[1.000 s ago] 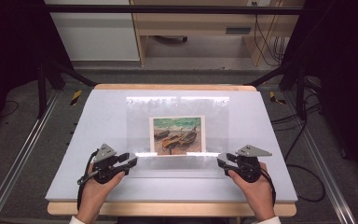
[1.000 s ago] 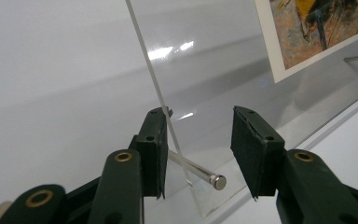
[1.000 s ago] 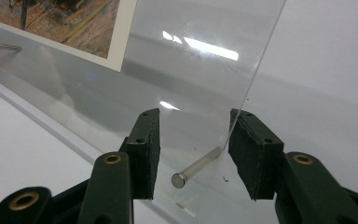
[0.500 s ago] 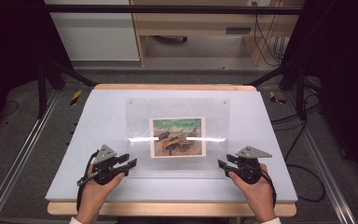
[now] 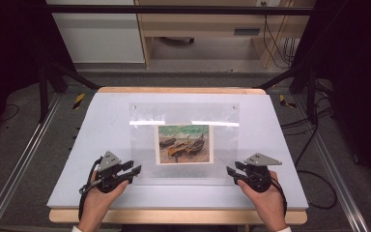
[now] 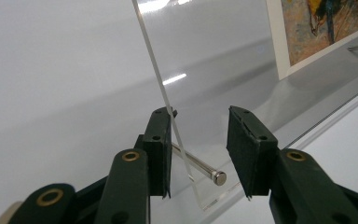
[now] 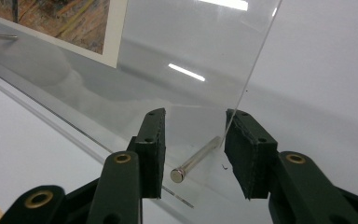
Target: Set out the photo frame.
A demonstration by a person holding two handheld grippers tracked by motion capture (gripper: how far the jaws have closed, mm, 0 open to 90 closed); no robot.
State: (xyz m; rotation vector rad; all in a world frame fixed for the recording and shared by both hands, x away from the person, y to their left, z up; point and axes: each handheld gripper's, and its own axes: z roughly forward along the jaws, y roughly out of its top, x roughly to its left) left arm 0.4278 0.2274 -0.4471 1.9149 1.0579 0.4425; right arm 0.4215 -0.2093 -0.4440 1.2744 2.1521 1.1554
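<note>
The clear acrylic frame (image 5: 183,140) lies on the counter (image 5: 101,125) between the two grippers, a boat painting (image 5: 184,144) sandwiched in it, its near corners reaching in between the jaws on each side. The left gripper (image 5: 134,170) stands released: the edge of the raised sheet (image 6: 161,88) leans against its left pad while the right pad stands clear, and a steel standoff pin (image 6: 200,166) lies between the jaws. The right gripper (image 5: 231,171) mirrors this, the sheet edge (image 7: 256,60) meeting its right pad, a second pin (image 7: 193,161) between the jaws, the left pad free. Both pairs of jaws have just been closing, with the sheet corner and pin between them, yet neither pair clamps.

The frame looks stiff, light and slick; polished acrylic will likely slide in rubber pads and may scratch or crack if pinched hard. I would judge the safest hold to be at the two near corners, close to the pins, both sides together so the sheet does not twist.

Hard to read: glare bands cross the sheet, its transparent edges fade into the pale counter, and whether a lower sheet lies under the jaws is unclear. The painting is cut off in both gripper views, and the far pins are tiny dots
</note>
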